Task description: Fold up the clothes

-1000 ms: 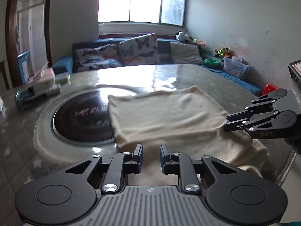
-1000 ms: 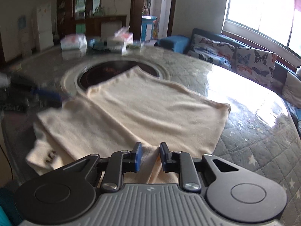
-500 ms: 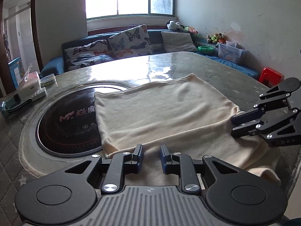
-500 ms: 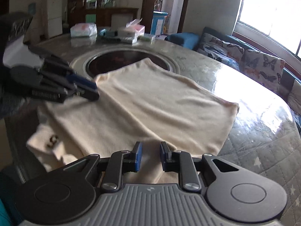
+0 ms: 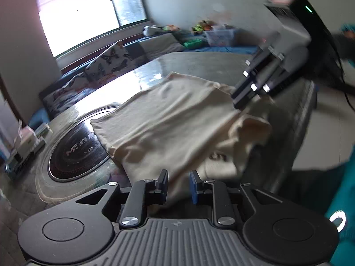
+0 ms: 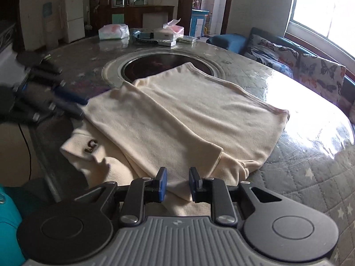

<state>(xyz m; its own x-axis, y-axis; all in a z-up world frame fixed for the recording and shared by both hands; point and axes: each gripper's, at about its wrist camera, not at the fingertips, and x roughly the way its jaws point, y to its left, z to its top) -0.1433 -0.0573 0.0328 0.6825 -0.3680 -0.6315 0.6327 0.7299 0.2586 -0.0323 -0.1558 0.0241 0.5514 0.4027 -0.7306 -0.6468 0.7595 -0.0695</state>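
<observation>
A cream garment (image 6: 182, 119) lies partly folded on the round table, with a small brown emblem on its near flap. In the left wrist view the garment (image 5: 168, 122) is lifted at its right side. My left gripper (image 5: 178, 185) has its jaws a little apart with cloth between them; whether it grips the cloth is unclear. My right gripper (image 6: 176, 185) stands the same way over the garment's near edge. Each gripper shows in the other's view, the right one (image 5: 241, 99) at the raised cloth corner, the left one (image 6: 77, 106), blurred, at the garment's left edge.
A dark round induction plate (image 6: 137, 66) sits in the table (image 6: 310, 155) centre, partly under the garment. Boxes and bags (image 6: 155, 35) stand at the far table edge. A sofa with butterfly cushions (image 6: 310, 66) runs along the window wall.
The left gripper's view has tilted and shifted; the right gripper has risen, lifting the garment's corner. In the right wrist view the left gripper has moved left to the garment's edge.
</observation>
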